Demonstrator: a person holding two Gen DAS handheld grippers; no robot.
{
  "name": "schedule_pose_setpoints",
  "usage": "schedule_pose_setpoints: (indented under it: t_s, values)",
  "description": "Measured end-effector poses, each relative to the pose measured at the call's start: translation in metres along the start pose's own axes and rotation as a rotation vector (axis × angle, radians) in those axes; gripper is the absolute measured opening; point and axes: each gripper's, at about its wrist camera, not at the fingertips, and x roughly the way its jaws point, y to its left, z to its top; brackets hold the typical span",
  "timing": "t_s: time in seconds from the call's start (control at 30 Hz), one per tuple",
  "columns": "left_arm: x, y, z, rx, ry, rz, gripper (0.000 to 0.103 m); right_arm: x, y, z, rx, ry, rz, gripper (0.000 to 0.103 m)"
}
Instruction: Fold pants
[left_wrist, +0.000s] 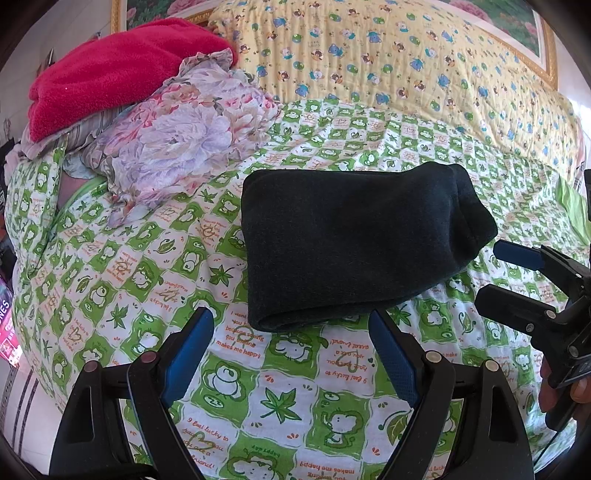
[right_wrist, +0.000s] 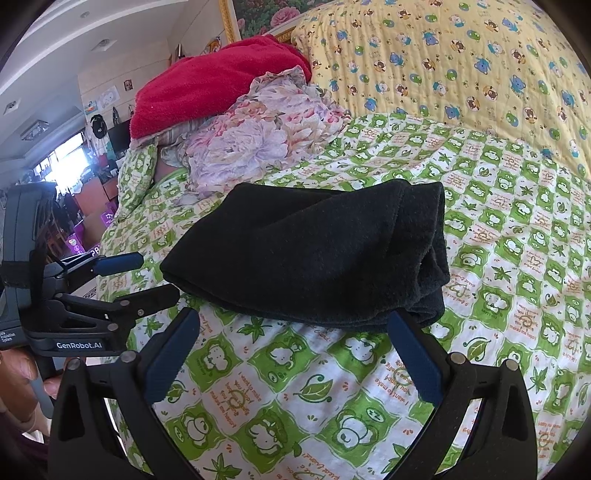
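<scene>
The black pants lie folded into a compact rectangle on the green-and-white patterned bedsheet; they also show in the right wrist view. My left gripper is open and empty, just short of the bundle's near edge. My right gripper is open and empty, at the bundle's near edge. The right gripper also shows at the right of the left wrist view, open. The left gripper shows at the left of the right wrist view, open.
A floral cloth and a red towel are piled at the far left of the bed. A yellow bear-print quilt lies along the headboard. A room with furniture shows past the bed's left edge.
</scene>
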Motion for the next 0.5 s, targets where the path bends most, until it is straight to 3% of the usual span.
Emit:
schedule_pose_setpoints:
  t_s: [0.5]
  values:
    - [-0.0001,0.0034,0.0039,0.002,-0.005,0.006,0.087,-0.0021,-0.001,0.0025,0.01,-0.012,-0.005,0.101]
